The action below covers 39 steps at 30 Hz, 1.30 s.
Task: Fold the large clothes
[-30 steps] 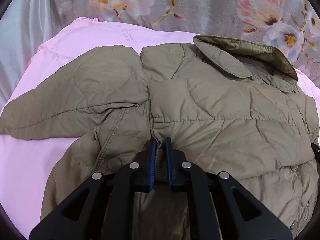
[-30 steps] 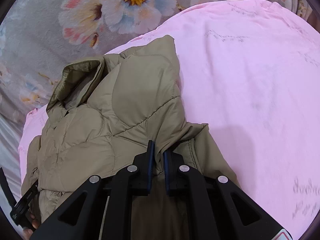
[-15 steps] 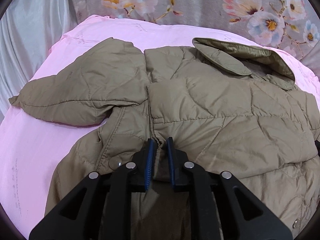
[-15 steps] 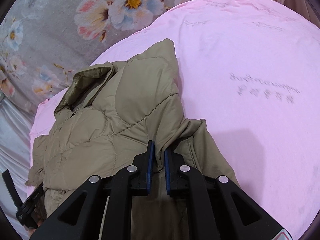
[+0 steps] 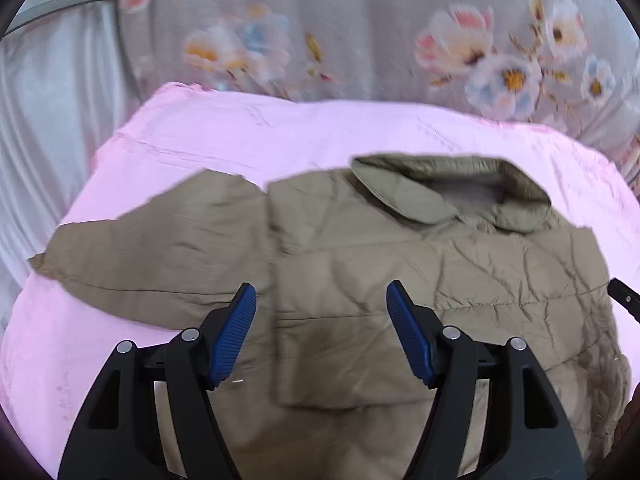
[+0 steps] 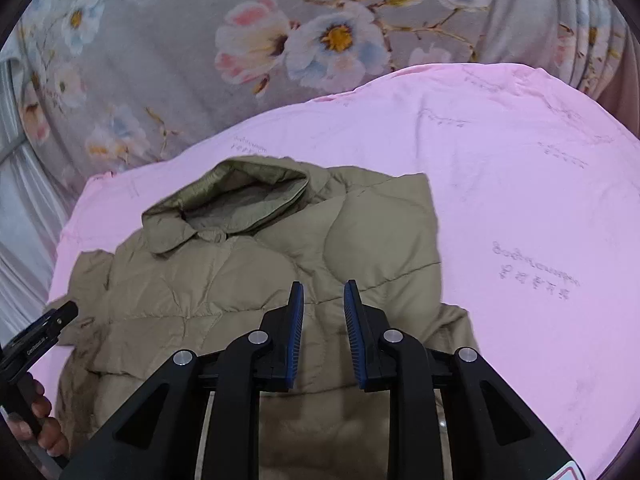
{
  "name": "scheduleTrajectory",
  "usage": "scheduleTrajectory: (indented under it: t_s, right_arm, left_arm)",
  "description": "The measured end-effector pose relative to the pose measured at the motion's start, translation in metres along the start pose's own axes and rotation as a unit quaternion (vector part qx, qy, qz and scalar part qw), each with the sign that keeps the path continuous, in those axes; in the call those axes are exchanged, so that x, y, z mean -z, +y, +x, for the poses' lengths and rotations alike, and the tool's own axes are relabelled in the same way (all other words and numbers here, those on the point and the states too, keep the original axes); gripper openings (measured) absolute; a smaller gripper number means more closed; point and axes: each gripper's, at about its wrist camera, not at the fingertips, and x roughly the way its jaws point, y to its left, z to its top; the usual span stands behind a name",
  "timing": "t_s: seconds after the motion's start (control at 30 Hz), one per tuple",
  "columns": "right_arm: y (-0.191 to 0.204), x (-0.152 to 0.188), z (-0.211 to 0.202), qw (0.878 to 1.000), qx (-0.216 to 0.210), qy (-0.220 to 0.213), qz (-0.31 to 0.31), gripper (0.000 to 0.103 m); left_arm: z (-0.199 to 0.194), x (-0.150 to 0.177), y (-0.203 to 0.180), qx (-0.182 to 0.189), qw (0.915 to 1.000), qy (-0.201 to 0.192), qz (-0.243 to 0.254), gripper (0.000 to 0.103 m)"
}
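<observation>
A large olive quilted jacket (image 5: 400, 280) lies flat on a pink sheet (image 5: 280, 128), collar (image 5: 452, 184) at the far side, one sleeve (image 5: 160, 256) spread out to the left. My left gripper (image 5: 321, 308) is open wide and empty, above the jacket's folded-up lower part. In the right wrist view the jacket (image 6: 240, 280) lies with its collar (image 6: 232, 196) to the far left. My right gripper (image 6: 323, 300) is open and empty above the jacket's right half. The left gripper's body and the hand on it show at the left edge (image 6: 36, 340).
The pink sheet (image 6: 520, 200) covers a bed. A grey floral cover (image 6: 280, 40) lies beyond it, also in the left wrist view (image 5: 400, 40). White pleated fabric (image 5: 48, 120) hangs at the left. The right gripper's tip shows at the right edge (image 5: 624, 300).
Both grippers have let go of the jacket and opened, then pulled back and up. The jacket's lower part now lies folded up over its body.
</observation>
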Motion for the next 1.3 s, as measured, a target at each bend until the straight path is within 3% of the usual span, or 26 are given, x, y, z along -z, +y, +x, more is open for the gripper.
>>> scheduleTrajectory:
  t_s: [0.1, 0.17, 0.27, 0.5, 0.63, 0.7, 0.83, 0.9, 0.93, 1.0, 1.07, 1.13, 1.3]
  right_arm:
    - [0.007, 0.014, 0.036, 0.999, 0.024, 0.033, -0.024, 0.022]
    - [0.005, 0.025, 0.044, 0.999, 0.026, 0.033, -0.028, 0.020]
    - [0.002, 0.026, 0.044, 0.999, 0.024, 0.029, -0.023, 0.020]
    - [0.001, 0.026, 0.047, 0.999, 0.020, 0.030, -0.015, 0.020]
    - [0.000, 0.025, 0.042, 0.999, 0.022, 0.028, -0.011, 0.020]
    - [0.004, 0.027, 0.027, 0.999, 0.041, 0.020, -0.019, 0.025]
    - [0.014, 0.047, -0.005, 1.000, 0.017, 0.009, -0.017, 0.036]
    - [0.018, 0.060, -0.015, 1.000, 0.013, 0.009, -0.017, 0.040]
    - [0.019, 0.064, -0.018, 1.000, 0.009, 0.010, -0.016, 0.042]
    - [0.019, 0.072, -0.022, 1.000, 0.004, 0.006, -0.013, 0.046]
    - [0.016, 0.076, -0.022, 1.000, 0.006, 0.003, -0.007, 0.049]
    - [0.014, 0.079, -0.018, 1.000, 0.010, 0.005, -0.001, 0.049]
    - [0.019, 0.081, -0.013, 1.000, 0.024, 0.009, -0.013, 0.053]
  left_arm:
    - [0.039, 0.016, -0.017, 0.002, 0.9992, 0.038, 0.010, 0.067]
    - [0.051, 0.027, -0.018, -0.002, 0.9992, 0.040, 0.006, 0.072]
    - [0.053, 0.027, -0.014, -0.007, 0.9992, 0.039, -0.006, 0.080]
    - [0.046, 0.024, -0.004, 0.013, 0.9988, 0.033, -0.033, 0.082]
    - [0.018, 0.022, 0.047, 0.033, 0.9940, 0.011, -0.104, 0.082]
    - [0.005, 0.024, 0.083, 0.037, 0.9893, 0.001, -0.141, 0.089]
    - [-0.003, 0.024, 0.179, -0.033, 0.9805, -0.009, -0.194, 0.091]
    - [0.007, 0.028, 0.242, -0.093, 0.9707, 0.000, -0.221, 0.091]
    - [0.012, 0.030, 0.259, -0.103, 0.9674, 0.006, -0.231, 0.091]
    - [0.027, 0.036, 0.315, -0.128, 0.9520, 0.030, -0.276, 0.091]
    - [0.039, 0.043, 0.356, -0.128, 0.9370, 0.045, -0.322, 0.091]
    - [0.051, 0.050, 0.391, -0.100, 0.9196, 0.051, -0.376, 0.090]
    - [0.073, 0.063, 0.428, -0.031, 0.8764, 0.051, -0.478, 0.087]
